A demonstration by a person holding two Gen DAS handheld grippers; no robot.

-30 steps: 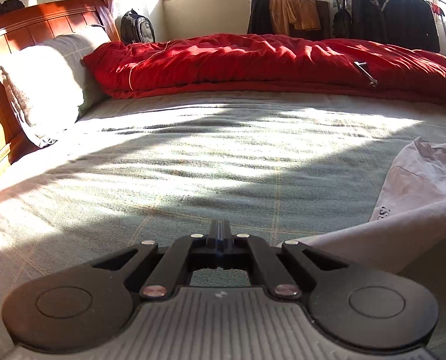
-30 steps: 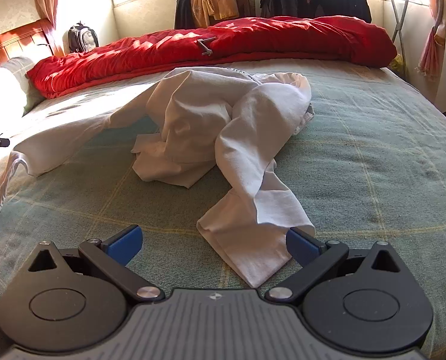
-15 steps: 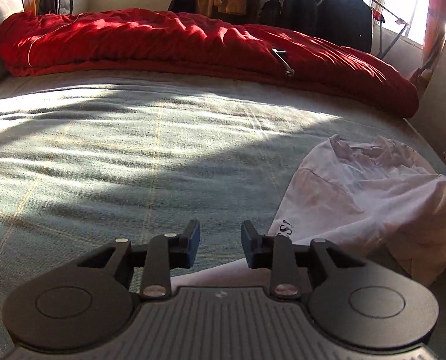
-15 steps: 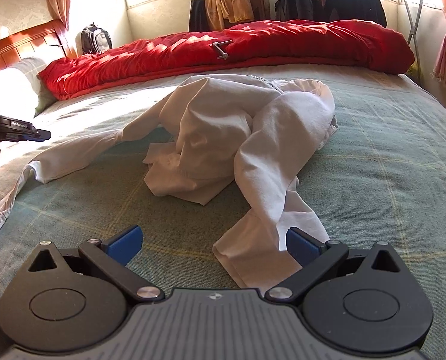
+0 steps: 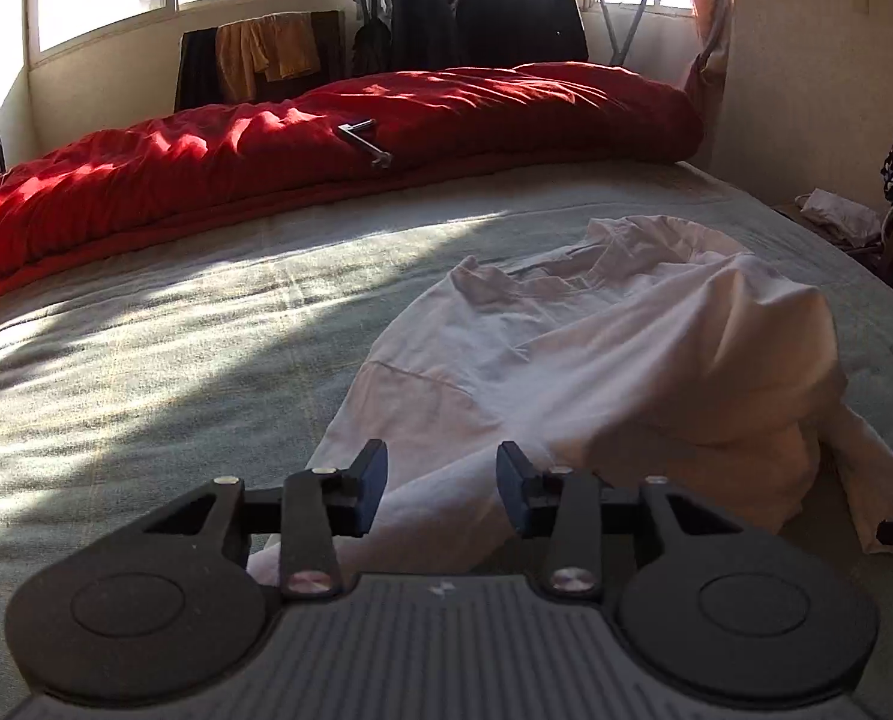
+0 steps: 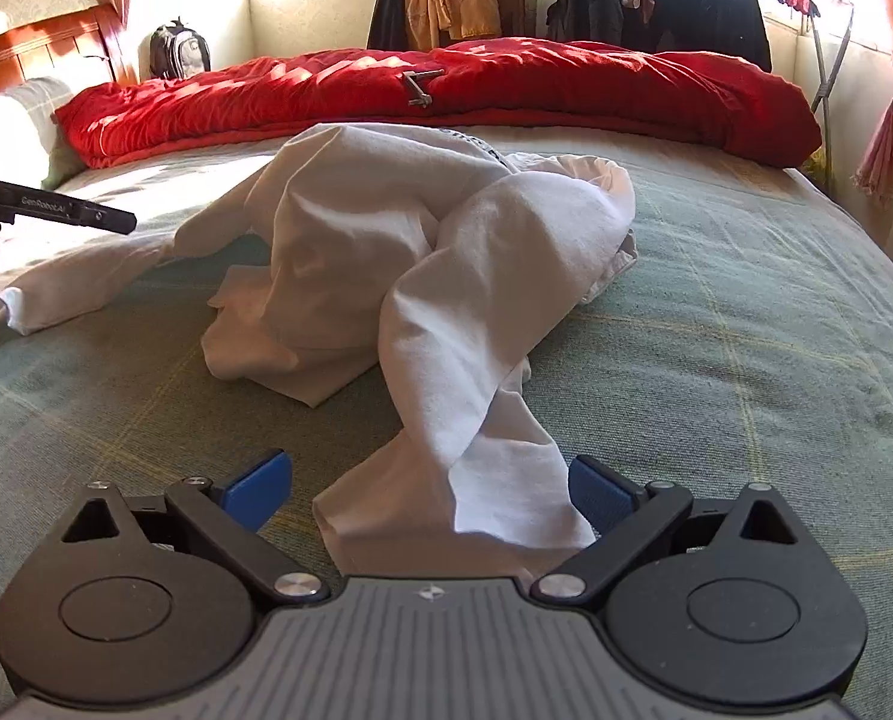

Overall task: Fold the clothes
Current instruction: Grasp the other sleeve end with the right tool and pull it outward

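Note:
A crumpled white long-sleeved garment (image 6: 422, 228) lies on the green bedspread (image 6: 746, 330). My right gripper (image 6: 428, 489) is open wide, and the end of one white sleeve (image 6: 506, 498) lies between its blue pads. My left gripper (image 5: 443, 486) is open with a narrower gap, low over the other sleeve (image 5: 434, 498), and the garment's body (image 5: 596, 372) is heaped ahead and to its right. In the right wrist view the left gripper (image 6: 123, 219) shows side-on at the far left, above that outstretched sleeve (image 6: 86, 282).
A red duvet (image 5: 326, 144) is bunched along the far side of the bed. A wooden headboard (image 6: 44, 54) and pillow (image 6: 20, 120) stand at the left, with a backpack (image 6: 179, 51) behind. Dark clothes hang on a rack (image 5: 518, 18) by the window.
My left gripper went from shut to open and swung right, so the white garment now fills its view. My right gripper stayed open and edged closer over the sleeve end.

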